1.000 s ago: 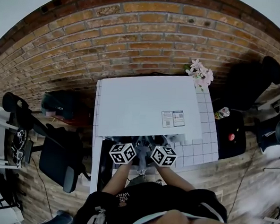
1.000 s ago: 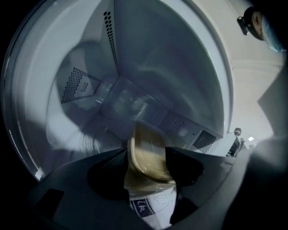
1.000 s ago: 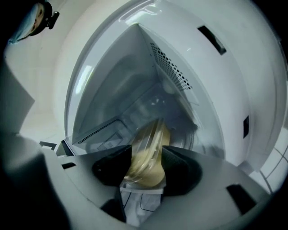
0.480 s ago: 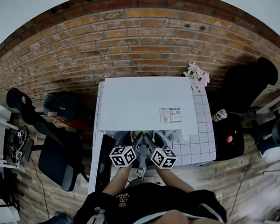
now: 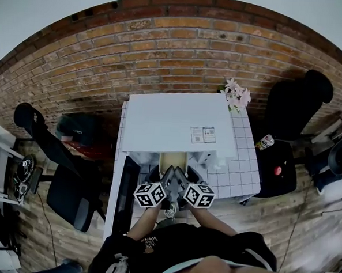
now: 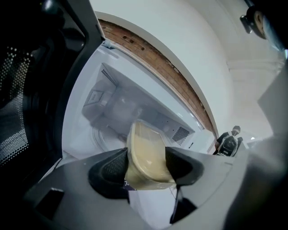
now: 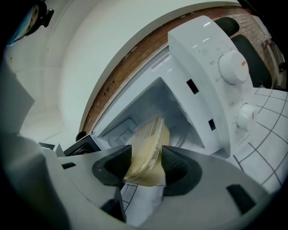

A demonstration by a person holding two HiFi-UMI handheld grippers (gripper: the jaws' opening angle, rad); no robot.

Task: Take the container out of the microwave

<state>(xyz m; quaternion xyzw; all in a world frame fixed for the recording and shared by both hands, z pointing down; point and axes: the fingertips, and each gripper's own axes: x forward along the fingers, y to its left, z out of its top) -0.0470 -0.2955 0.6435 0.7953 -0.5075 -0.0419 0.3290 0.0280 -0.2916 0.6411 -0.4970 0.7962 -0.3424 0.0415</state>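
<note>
No wording can be read. A label (image 5: 203, 135) is seen on top of the microwave (image 5: 160, 118), its print too small; square markers are carried by the left hand-held gripper (image 5: 167, 176) and the right hand-held gripper (image 5: 181, 177)

Head view is evenly lit with soft shadows, but the fisheye bends the brick wall (image 5: 182, 41) into an arc and the bottom corners smear. Gripper views are contrastier: the microwave (image 6: 117, 108) cavity is washed-out white, its door (image 6: 27, 90) nearly black, with dark vignetted edges. The container (image 6: 146, 157) looks slightly soft, maybe motion blur.
</note>
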